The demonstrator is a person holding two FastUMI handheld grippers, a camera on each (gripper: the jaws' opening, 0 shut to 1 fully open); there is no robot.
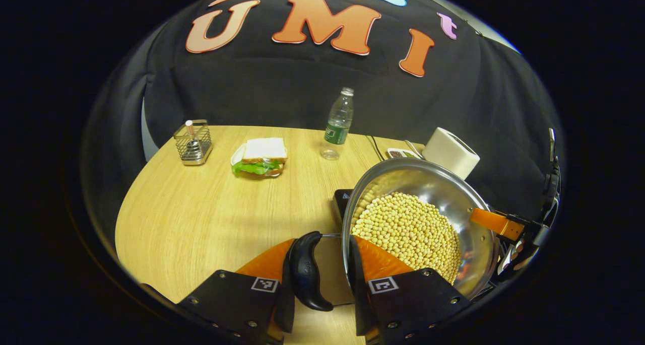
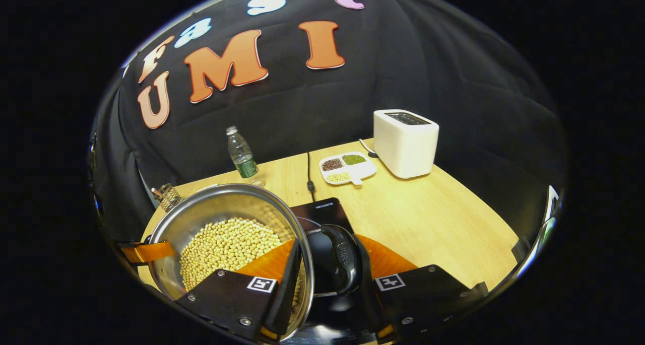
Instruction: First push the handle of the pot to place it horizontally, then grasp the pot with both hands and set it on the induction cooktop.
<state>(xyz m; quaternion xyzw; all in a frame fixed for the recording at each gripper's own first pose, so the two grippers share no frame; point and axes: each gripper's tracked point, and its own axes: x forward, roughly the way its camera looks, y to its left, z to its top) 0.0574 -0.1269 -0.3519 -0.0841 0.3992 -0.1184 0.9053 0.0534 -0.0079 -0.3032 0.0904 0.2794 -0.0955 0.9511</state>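
Soybeans (image 1: 408, 229) may spill if I tilt the pot (image 1: 468, 254): left gripper (image 1: 322, 279) and right gripper (image 2: 330, 269) each clamp a handle, over the cooktop (image 2: 317, 209).

You're in a staged kitchen booth: wooden counter (image 2: 433, 209) with toaster (image 2: 405, 142), induction cooktop (image 2: 317, 211), sandwich (image 1: 262, 156), black cloth wall (image 2: 403, 68).

Pale wooden table (image 1: 201, 209) against black cloth wall (image 1: 282, 88), dim light.
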